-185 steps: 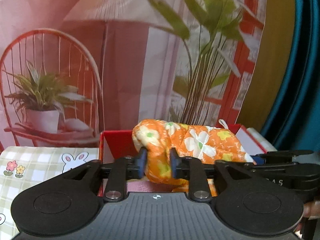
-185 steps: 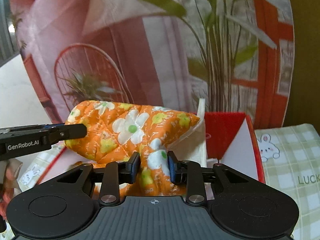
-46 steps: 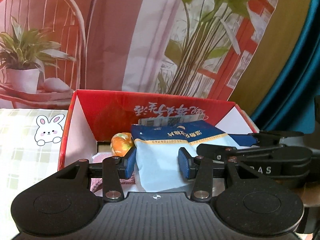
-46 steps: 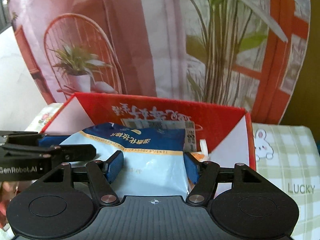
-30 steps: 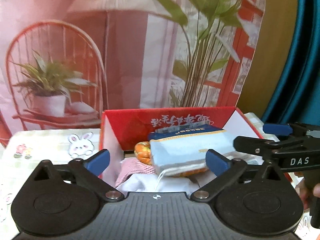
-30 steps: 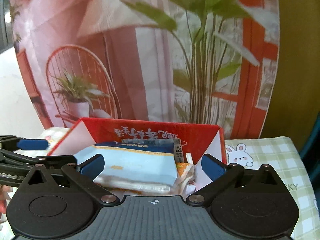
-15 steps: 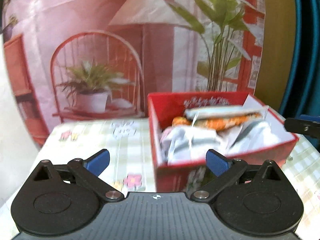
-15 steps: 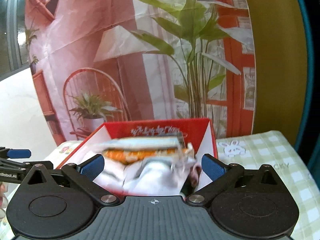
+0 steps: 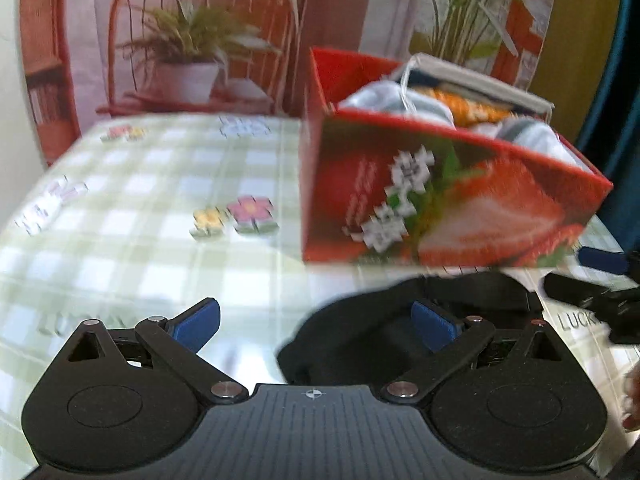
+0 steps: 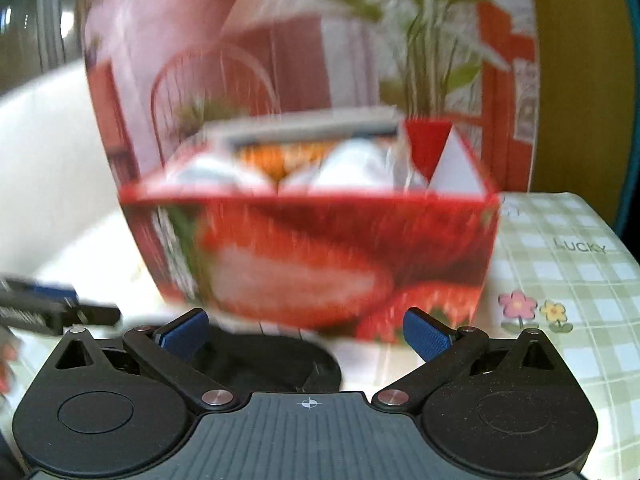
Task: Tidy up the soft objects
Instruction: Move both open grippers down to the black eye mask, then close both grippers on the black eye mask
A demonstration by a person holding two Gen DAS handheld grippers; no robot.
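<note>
A red strawberry-print box [image 9: 440,208] stands on the table, packed with soft things: white cloths [image 9: 384,96], an orange floral piece [image 9: 464,108] and a flat grey-blue pack [image 9: 472,76] lying on top. A black soft item [image 9: 372,332] lies on the table in front of the box. My left gripper [image 9: 316,324] is open just above it, the item nearer its right finger. In the blurred right wrist view, my right gripper [image 10: 305,334] is also open over the black item [image 10: 272,356], with the box [image 10: 312,248] just beyond. Neither gripper holds anything.
A green checked tablecloth [image 9: 140,200] with flower prints covers the table left of the box. A printed backdrop [image 9: 192,40] of a chair and plants hangs behind. The right gripper's fingers [image 9: 600,276] show at the right edge; the left gripper's fingers [image 10: 52,304] show at the left.
Both grippers have let go of the floral piece and the blue pack, now in the box. They have drawn back and down; the box front and a black item came into view.
</note>
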